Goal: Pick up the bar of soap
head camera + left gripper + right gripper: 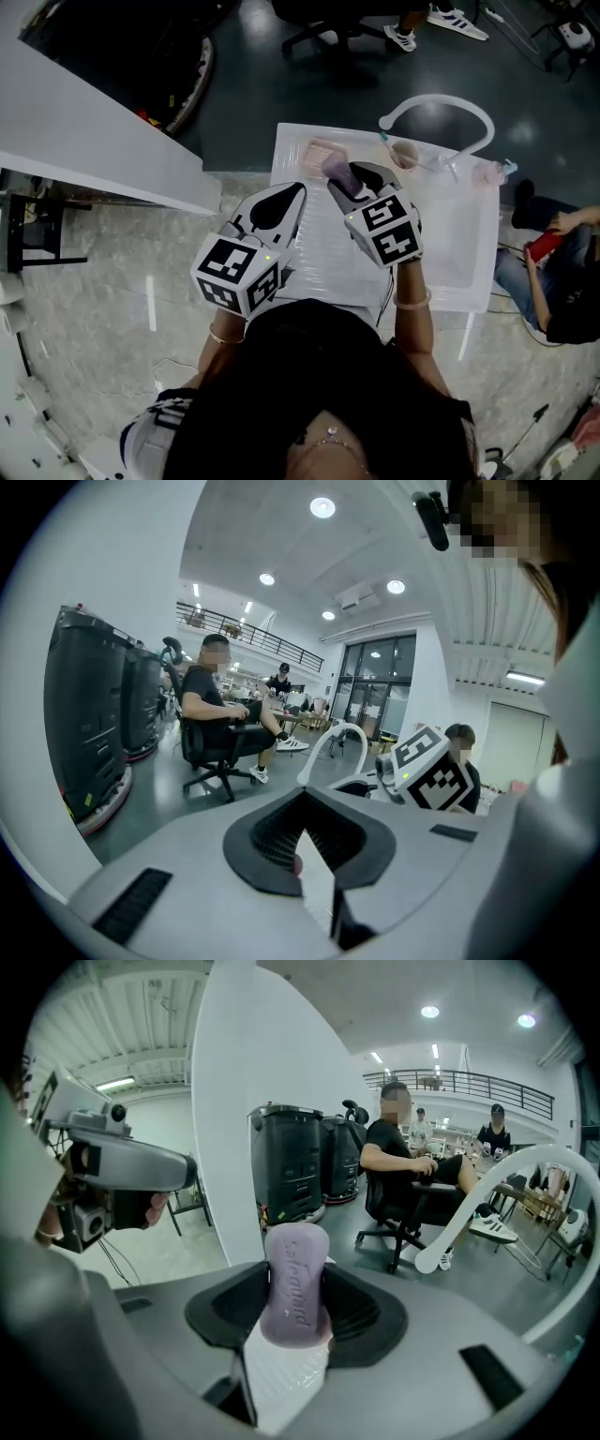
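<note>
My right hand-held gripper [349, 178] is clamped on the purple soap [297, 1283], which stands on end between the jaws with its embossed face toward the camera. It hangs over the far left part of the white tabletop [450, 244]. My left hand-held gripper [286, 199] is beside it, jaw tips together, with nothing between them.
</note>
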Demonstrator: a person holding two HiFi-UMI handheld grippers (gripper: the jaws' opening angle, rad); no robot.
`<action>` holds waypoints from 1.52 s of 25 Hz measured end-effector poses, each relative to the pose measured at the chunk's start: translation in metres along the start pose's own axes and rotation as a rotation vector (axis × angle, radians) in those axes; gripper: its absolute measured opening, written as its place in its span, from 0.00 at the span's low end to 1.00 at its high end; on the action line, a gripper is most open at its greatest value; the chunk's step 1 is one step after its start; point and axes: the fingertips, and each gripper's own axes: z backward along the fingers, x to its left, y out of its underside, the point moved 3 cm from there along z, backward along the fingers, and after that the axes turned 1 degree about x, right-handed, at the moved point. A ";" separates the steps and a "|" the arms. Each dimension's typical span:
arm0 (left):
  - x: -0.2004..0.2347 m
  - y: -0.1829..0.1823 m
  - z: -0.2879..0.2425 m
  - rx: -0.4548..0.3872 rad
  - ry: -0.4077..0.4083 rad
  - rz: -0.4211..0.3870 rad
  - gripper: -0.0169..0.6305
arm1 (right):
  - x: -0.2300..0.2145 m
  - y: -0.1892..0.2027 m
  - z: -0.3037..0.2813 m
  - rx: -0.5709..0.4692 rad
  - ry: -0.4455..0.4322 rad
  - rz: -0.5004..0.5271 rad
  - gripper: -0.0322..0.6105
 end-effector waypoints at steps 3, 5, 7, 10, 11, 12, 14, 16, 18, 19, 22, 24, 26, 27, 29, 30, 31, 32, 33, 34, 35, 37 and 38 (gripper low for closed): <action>-0.007 -0.002 0.001 -0.003 0.008 -0.007 0.02 | 0.002 -0.004 0.018 -0.043 0.002 -0.019 0.35; -0.011 -0.004 0.000 -0.006 0.016 -0.013 0.02 | 0.003 -0.008 0.029 -0.073 0.002 -0.030 0.35; -0.016 -0.005 -0.001 -0.006 0.026 -0.019 0.03 | 0.002 -0.012 0.039 -0.099 0.010 -0.036 0.35; -0.023 -0.006 -0.002 -0.005 0.039 -0.027 0.03 | 0.002 -0.014 0.055 -0.134 0.009 -0.053 0.35; -0.025 -0.006 -0.002 -0.005 0.042 -0.029 0.03 | 0.003 -0.015 0.060 -0.147 0.008 -0.058 0.35; -0.027 -0.006 -0.002 -0.005 0.045 -0.031 0.03 | 0.003 -0.015 0.065 -0.159 0.009 -0.060 0.35; -0.031 -0.007 -0.003 -0.006 0.052 -0.035 0.02 | 0.005 -0.017 0.075 -0.184 0.013 -0.062 0.35; -0.035 -0.008 -0.002 -0.009 0.061 -0.038 0.02 | 0.007 -0.019 0.086 -0.215 0.011 -0.069 0.35; -0.039 -0.011 -0.001 -0.016 0.071 -0.041 0.03 | 0.008 -0.023 0.097 -0.246 0.005 -0.079 0.35; -0.040 -0.012 0.000 -0.019 0.074 -0.044 0.03 | 0.009 -0.025 0.102 -0.260 0.002 -0.083 0.35; -0.043 -0.016 0.002 -0.027 0.080 -0.050 0.03 | 0.012 -0.028 0.115 -0.295 -0.011 -0.093 0.35; -0.045 -0.017 0.004 -0.029 0.084 -0.048 0.03 | 0.015 -0.030 0.123 -0.317 -0.025 -0.101 0.35; -0.045 -0.018 0.005 -0.029 0.088 -0.046 0.02 | 0.017 -0.031 0.129 -0.336 -0.037 -0.105 0.35; -0.046 -0.019 0.005 -0.029 0.089 -0.046 0.03 | 0.017 -0.031 0.132 -0.344 -0.041 -0.107 0.35; -0.047 -0.022 0.006 -0.031 0.093 -0.049 0.03 | 0.018 -0.032 0.139 -0.356 -0.047 -0.107 0.35; -0.048 -0.023 0.007 -0.032 0.096 -0.051 0.02 | 0.019 -0.033 0.142 -0.362 -0.048 -0.108 0.35; -0.049 -0.025 0.007 -0.033 0.100 -0.053 0.02 | 0.020 -0.034 0.146 -0.367 -0.047 -0.111 0.35; -0.051 -0.026 0.007 -0.033 0.106 -0.054 0.03 | 0.020 -0.035 0.150 -0.371 -0.046 -0.115 0.35; -0.052 -0.026 0.008 -0.031 0.114 -0.055 0.02 | 0.021 -0.035 0.154 -0.377 -0.046 -0.117 0.35; -0.054 -0.026 0.008 -0.030 0.123 -0.054 0.02 | 0.022 -0.035 0.157 -0.386 -0.049 -0.117 0.35; -0.056 -0.027 0.009 -0.028 0.134 -0.054 0.02 | 0.023 -0.034 0.160 -0.397 -0.057 -0.116 0.35; -0.060 -0.028 0.011 -0.027 0.154 -0.053 0.02 | 0.026 -0.035 0.167 -0.419 -0.086 -0.128 0.35; -0.061 -0.029 0.012 -0.029 0.162 -0.054 0.02 | 0.028 -0.036 0.170 -0.430 -0.102 -0.138 0.35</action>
